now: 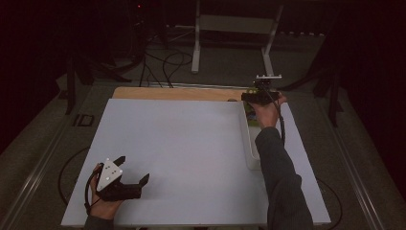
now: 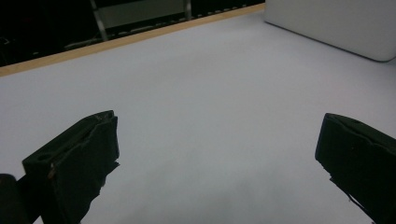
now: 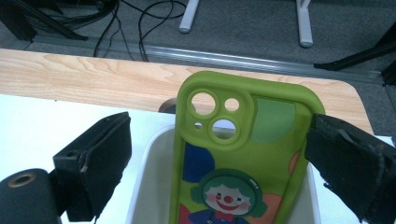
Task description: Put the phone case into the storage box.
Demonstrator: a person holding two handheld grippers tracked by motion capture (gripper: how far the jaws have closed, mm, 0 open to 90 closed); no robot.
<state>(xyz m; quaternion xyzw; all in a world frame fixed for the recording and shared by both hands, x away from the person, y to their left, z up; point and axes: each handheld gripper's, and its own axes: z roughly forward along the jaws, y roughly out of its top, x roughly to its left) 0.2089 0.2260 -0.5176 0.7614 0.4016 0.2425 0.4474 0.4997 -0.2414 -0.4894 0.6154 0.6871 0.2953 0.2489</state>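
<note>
A lime-green phone case (image 3: 243, 140) with a clown picture and camera holes stands on end in a white tray (image 3: 142, 177). My right gripper (image 3: 217, 149) is open around it: the right jaw touches the case's edge and the left jaw stands clear of it. From above, the right gripper (image 1: 258, 96) hangs over the far end of the tray (image 1: 253, 153), where a bit of the green case (image 1: 249, 114) shows. My left gripper (image 1: 134, 167) rests open near the front left of the white mat (image 1: 182, 143), its jaws (image 2: 217, 144) wide apart with nothing between them.
The mat lies on a wooden table, whose bare strip (image 1: 177, 93) runs along the far edge. The tray's corner (image 2: 336, 23) lies far off in the left gripper view. Cables (image 1: 163, 62) and a white stand's legs (image 1: 196, 48) are on the floor beyond the table.
</note>
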